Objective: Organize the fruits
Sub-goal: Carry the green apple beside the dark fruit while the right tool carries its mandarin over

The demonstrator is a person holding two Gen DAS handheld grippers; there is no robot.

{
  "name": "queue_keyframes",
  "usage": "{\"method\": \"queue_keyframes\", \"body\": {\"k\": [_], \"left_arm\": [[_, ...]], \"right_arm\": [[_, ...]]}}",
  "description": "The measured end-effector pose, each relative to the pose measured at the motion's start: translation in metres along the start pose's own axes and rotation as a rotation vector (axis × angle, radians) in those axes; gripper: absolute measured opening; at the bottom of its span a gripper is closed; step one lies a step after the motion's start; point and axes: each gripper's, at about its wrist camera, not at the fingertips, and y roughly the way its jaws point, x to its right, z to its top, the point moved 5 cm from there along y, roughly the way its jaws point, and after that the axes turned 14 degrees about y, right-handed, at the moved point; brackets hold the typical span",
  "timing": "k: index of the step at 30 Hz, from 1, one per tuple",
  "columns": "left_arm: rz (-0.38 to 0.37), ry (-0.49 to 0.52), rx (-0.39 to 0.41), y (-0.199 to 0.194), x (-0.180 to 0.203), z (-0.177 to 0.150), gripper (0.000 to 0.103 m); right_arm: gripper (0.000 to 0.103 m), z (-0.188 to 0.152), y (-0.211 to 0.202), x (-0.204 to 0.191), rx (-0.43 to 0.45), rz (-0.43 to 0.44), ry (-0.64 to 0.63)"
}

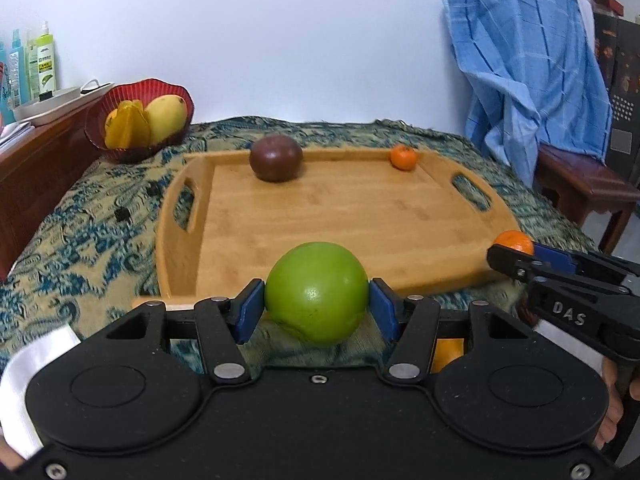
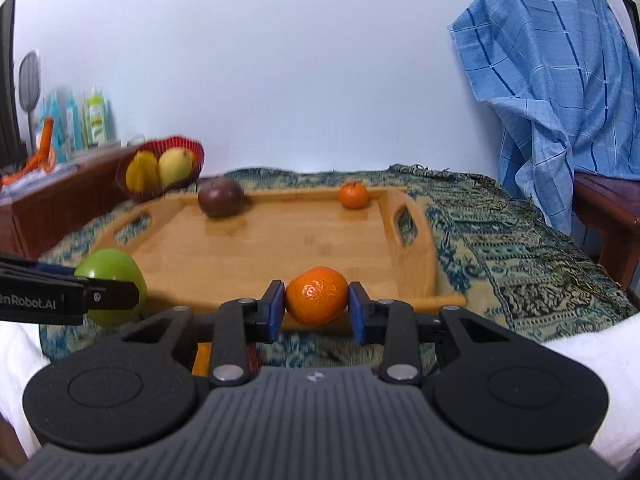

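My left gripper (image 1: 316,306) is shut on a green apple (image 1: 316,292), its blue pads pressed against both sides, just above the patterned cloth in front of the wooden tray (image 1: 360,232). My right gripper (image 2: 316,304) is shut on a small mandarin (image 2: 316,294) by the tray's near right corner. In the left wrist view the right gripper (image 1: 514,258) and its mandarin (image 1: 516,240) appear at the right. On the tray (image 2: 300,248) sit a dark purple-brown fruit (image 1: 276,158) at the back and a second mandarin (image 1: 403,157) in the far right corner.
A red basket (image 1: 168,84) at the back left holds a mango (image 1: 168,116) and a starfruit (image 1: 126,124). Bottles (image 1: 44,60) stand on a wooden cabinet on the left. A blue towel (image 1: 528,60) hangs over a chair on the right. Patterned cloth (image 2: 500,248) covers the table.
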Motion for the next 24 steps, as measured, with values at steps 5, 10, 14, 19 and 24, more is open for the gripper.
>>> {"method": "queue_keyframes", "body": {"k": [5,10,14,19,24], "left_arm": [[0.019,-0.019,0.009,0.012,-0.016,0.022,0.055],[0.031,-0.049,0.013,0.034,-0.030,0.045,0.055],[0.034,-0.072,0.006,0.056,-0.040,0.058,0.055],[0.039,-0.102,-0.017,0.084,-0.049,0.065,0.055],[0.035,-0.131,-0.043,0.110,-0.057,0.067,0.055]], "right_arm": [[0.039,0.023,0.020,0.005,-0.005,-0.007,0.069],[0.039,0.048,0.047,0.014,-0.023,-0.004,0.160],[0.039,0.064,0.075,0.022,-0.050,-0.011,0.229],[0.039,0.078,0.113,0.032,-0.097,-0.019,0.304],[0.039,0.086,0.141,0.036,-0.128,-0.040,0.302]]}}
